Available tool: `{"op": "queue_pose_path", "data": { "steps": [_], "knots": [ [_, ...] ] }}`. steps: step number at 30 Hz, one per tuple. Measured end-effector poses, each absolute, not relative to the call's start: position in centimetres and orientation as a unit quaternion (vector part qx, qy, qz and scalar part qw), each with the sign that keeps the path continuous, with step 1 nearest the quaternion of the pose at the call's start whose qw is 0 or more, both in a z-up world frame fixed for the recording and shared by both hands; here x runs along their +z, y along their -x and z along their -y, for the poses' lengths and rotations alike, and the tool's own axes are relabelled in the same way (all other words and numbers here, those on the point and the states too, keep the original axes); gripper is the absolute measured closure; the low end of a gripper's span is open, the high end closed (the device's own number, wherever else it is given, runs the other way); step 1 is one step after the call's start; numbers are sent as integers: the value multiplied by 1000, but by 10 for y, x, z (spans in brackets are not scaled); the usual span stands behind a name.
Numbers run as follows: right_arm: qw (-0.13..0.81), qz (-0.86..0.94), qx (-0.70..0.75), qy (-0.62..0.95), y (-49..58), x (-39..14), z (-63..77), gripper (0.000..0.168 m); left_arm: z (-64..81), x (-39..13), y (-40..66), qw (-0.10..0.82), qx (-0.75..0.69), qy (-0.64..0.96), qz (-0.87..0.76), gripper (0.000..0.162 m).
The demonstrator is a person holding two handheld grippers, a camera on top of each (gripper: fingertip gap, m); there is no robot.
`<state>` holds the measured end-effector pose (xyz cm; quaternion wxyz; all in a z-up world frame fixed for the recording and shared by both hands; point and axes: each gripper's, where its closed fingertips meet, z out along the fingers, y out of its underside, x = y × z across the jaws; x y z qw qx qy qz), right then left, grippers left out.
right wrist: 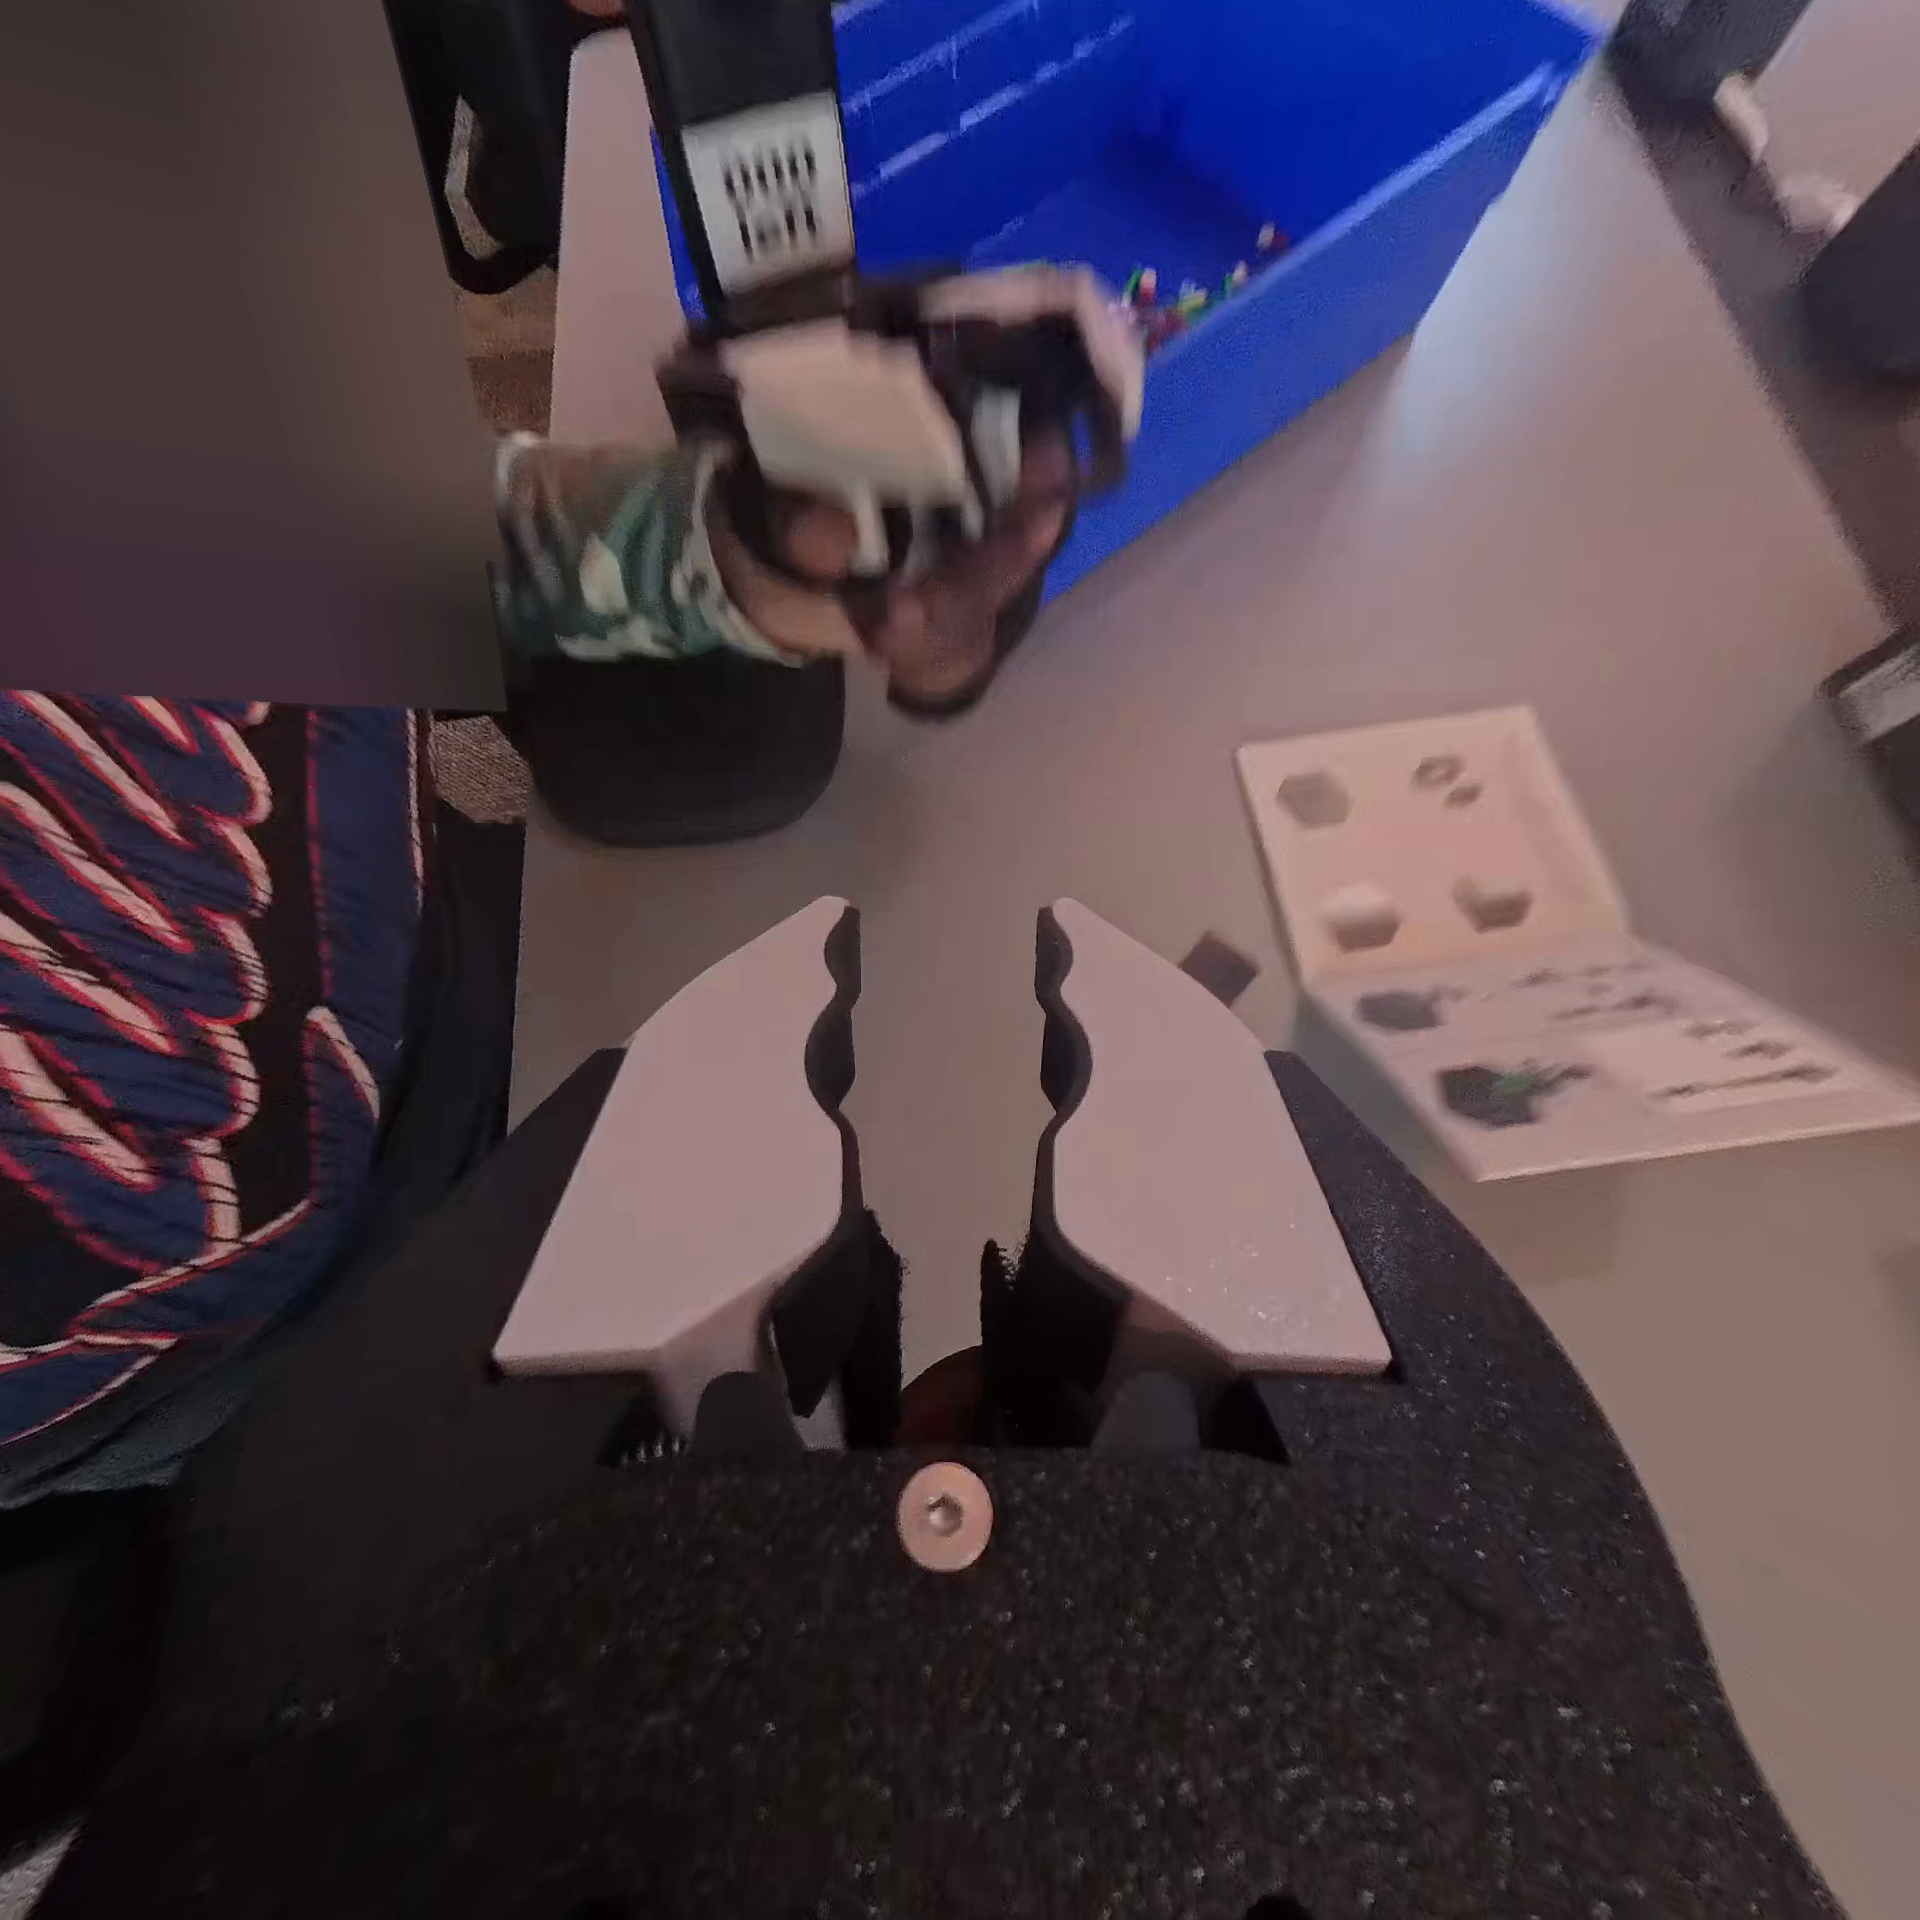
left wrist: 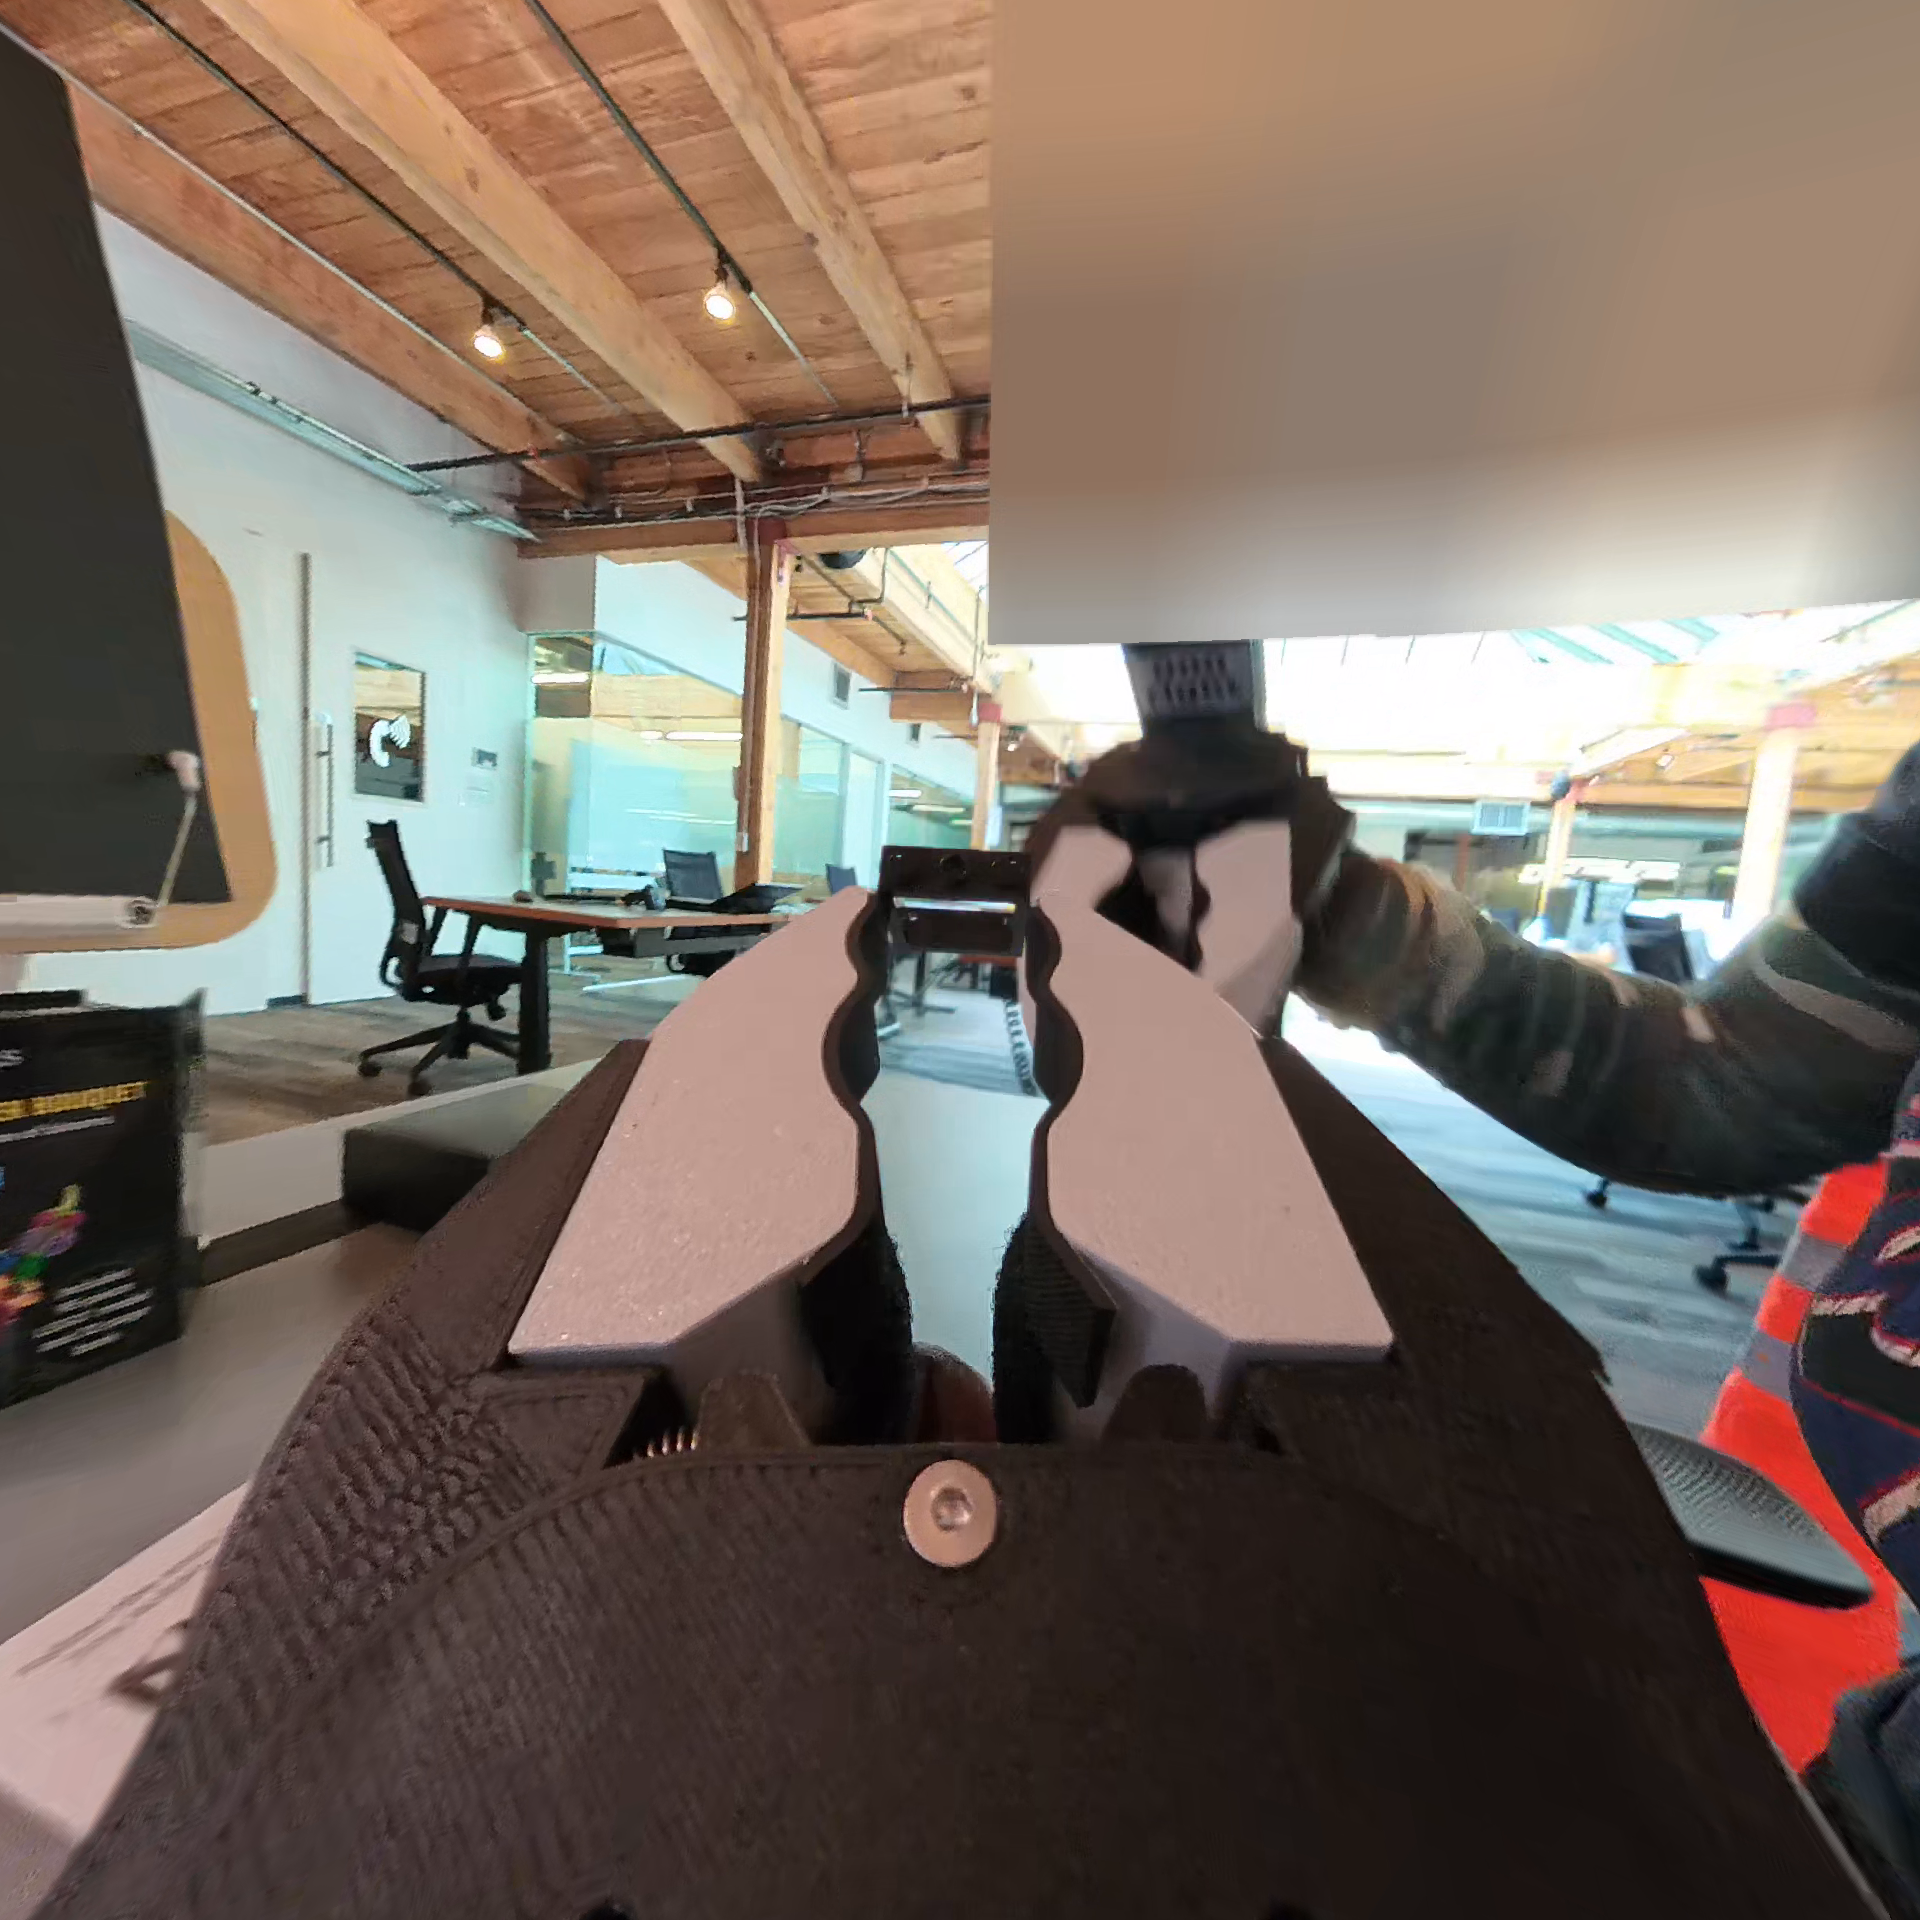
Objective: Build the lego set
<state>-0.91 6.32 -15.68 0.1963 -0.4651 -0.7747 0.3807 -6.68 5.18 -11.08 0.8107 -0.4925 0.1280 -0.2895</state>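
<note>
My left gripper (left wrist: 954,925) is raised and level, its fingers closed on a small black piece (left wrist: 954,902) pinched at the tips. My right gripper (right wrist: 948,925) points down at the table (right wrist: 1455,582), fingers apart by a moderate gap and holding nothing. A blue bin (right wrist: 1195,187) with loose bricks (right wrist: 1195,296) sits at the far side. An open booklet (right wrist: 1538,966) lies to the right, a dark piece (right wrist: 1218,964) just beside its left edge. A dark box (left wrist: 88,1195) stands on the left.
</note>
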Motion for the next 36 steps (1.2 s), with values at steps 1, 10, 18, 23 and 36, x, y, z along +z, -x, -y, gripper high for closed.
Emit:
{"op": "queue_pose_path", "data": {
  "steps": [1,10,18,23,36],
  "knots": [
    [186,769,382,477,2,-177,-62,135,-50,-110,70,810,-278,500,-132,137],
    [210,645,390,623,21,-259,-96,134,-32,-144,61,781,-255,550,-146,137],
    [138,887,278,343,32,-267,-89,142,-34,-157,50,748,-310,563,-165,137],
    [72,953,171,241,58,-262,-121,140,-32,-165,38,727,-320,575,-194,136],
    [9,972,137,190,81,-302,-128,139,-27,-158,37,722,-372,555,-180,136]
  ]
}}
